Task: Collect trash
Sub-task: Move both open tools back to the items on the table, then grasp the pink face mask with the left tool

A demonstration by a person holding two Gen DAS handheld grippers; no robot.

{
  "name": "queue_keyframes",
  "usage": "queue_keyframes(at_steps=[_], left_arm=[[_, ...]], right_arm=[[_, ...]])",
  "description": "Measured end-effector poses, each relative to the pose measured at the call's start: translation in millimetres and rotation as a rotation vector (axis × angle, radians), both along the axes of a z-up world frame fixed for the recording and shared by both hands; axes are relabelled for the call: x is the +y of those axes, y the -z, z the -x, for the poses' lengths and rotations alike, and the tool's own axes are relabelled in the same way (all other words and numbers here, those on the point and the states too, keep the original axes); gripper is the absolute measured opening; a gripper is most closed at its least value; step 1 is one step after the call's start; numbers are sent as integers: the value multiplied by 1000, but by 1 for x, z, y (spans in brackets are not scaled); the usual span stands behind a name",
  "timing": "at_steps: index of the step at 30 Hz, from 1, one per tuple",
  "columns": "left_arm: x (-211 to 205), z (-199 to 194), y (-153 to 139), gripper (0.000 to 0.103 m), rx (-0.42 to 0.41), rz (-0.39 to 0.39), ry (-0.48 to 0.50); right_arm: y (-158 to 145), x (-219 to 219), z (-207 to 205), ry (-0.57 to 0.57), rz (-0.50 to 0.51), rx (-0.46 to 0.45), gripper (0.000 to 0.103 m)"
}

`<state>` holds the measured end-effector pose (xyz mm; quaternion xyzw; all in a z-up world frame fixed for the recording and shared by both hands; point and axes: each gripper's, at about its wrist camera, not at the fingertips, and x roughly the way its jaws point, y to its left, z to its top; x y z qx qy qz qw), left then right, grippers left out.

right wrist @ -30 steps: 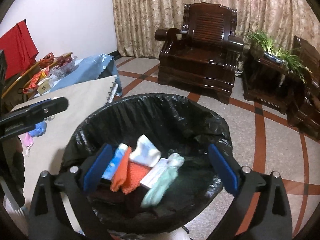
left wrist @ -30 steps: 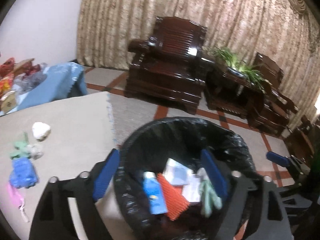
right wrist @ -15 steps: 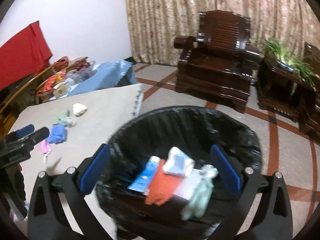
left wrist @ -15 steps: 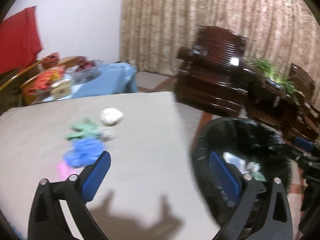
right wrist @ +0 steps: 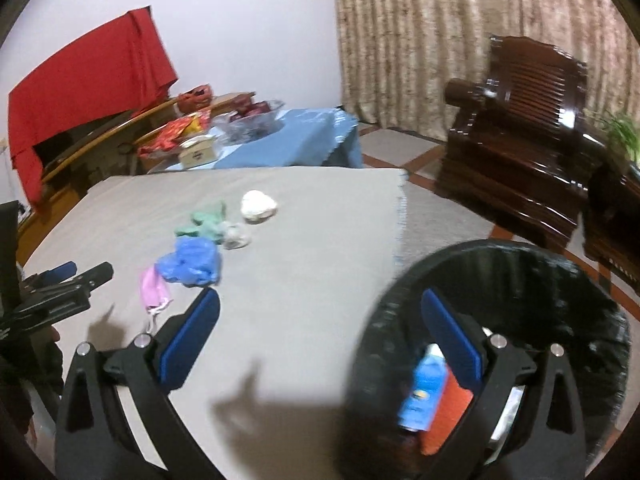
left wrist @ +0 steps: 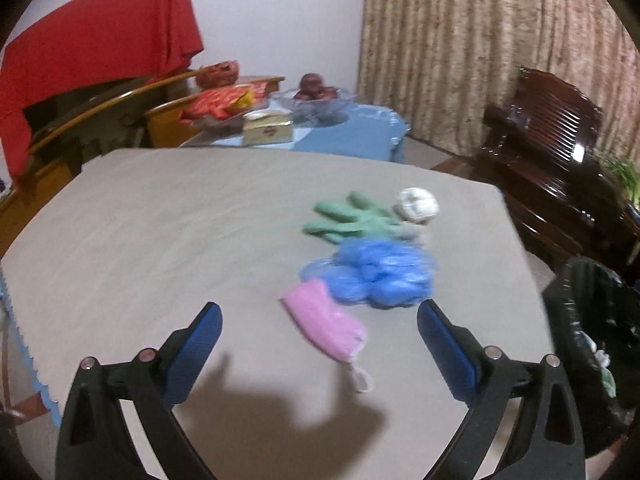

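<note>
The left tool (left wrist: pixel 318 322) is hanging spread and empty, its jaws easing slightly inward, over the counter (left wrist: pixel 160 220); the right tool (right wrist: pixel 320 320) is also gaping empty beside the bin (right wrist: pixel 560 280). The pink mask (left wrist: pixel 326 322) is lying nearest, touching the blue bag (left wrist: pixel 380 276). It is probably light, soft and floppy, so pinching its bunched middle looks safer than its thin loop.

Red cloth (left wrist: pixel 100 36) on wall, dark armchair (right wrist: pixel 516 136) (glossy), blue tablecloth (right wrist: pixel 296 140).
</note>
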<state>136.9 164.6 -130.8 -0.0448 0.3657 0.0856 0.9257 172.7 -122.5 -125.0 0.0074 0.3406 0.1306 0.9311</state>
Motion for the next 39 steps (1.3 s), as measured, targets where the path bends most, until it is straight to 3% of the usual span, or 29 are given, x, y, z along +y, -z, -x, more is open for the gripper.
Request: queue_keyframes(at_steps=[9,19,23,25,27,30,39], left_arm=[[24,-22,39,93,91,15,-10],[16,-51,79,83,183,48,22],[14,-56,89,69,208,80,38],[12,-56,88,53,198,82,56],[12,-56,85,26,193,96,68],[21,-53,83,11,186,121,42],[52,-37,68,8,134,98,-22]], right_arm=[[18,56,-27,-85,14,8,98],[42,67,-45,-85,50,48,98],[50,66,-49,-83,61,62,98],[53,65,-51,-79,58,69,98],[55,66,-53,-79,60,73,98],[57,71,-56,-86,62,75,98],[67,99,-67,-111,66,90,98]])
